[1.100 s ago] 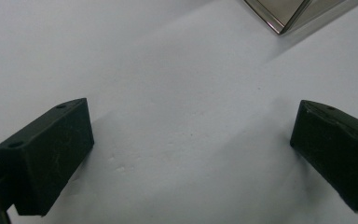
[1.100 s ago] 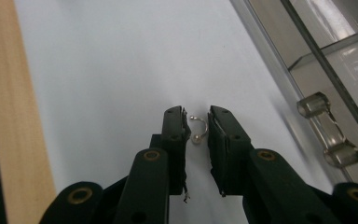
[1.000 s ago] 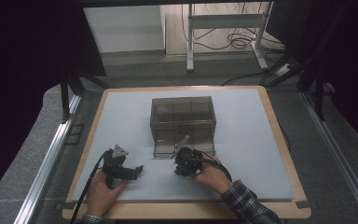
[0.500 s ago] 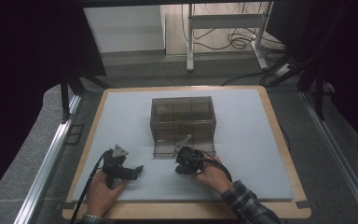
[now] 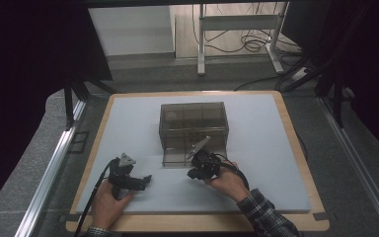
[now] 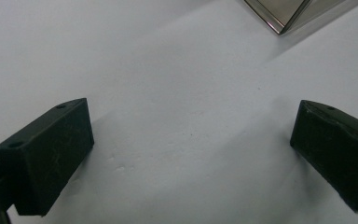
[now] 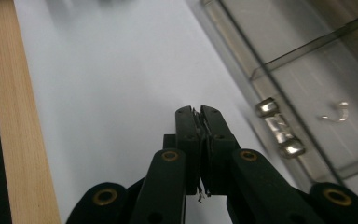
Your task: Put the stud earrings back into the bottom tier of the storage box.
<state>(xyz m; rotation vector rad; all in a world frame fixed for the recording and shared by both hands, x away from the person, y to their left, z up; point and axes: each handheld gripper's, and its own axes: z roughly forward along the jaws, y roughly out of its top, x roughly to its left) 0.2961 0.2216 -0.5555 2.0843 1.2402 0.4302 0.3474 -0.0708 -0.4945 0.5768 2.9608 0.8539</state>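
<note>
- Since the earlier high views, the right gripper (image 7: 200,112) has barely shifted: its jaws stay pressed together, with nothing identifiable gripped between the tips.
- Just beyond and to the right of those tips lies the metal hinge (image 7: 278,128) at the foot of the smoked transparent box (image 5: 193,123). A small metal hook (image 7: 335,113) shows farther right, behind the clear panel.
- In the high view the box's front flap (image 5: 175,159) lies folded down on the white mat (image 5: 256,163), just beside the right gripper (image 5: 197,170).
- Left of the tips are bare mat and then the wooden table edge (image 7: 18,140).
- The left gripper (image 6: 193,126) has held its place; its jaws are spread wide over bare mat, empty. A box corner (image 6: 284,18) sits ahead and to the right of them, well apart.
- Judgement: no contact has been made or lost, so work on the flap is paused. The right tips are positioned to act at the hinge line next.
</note>
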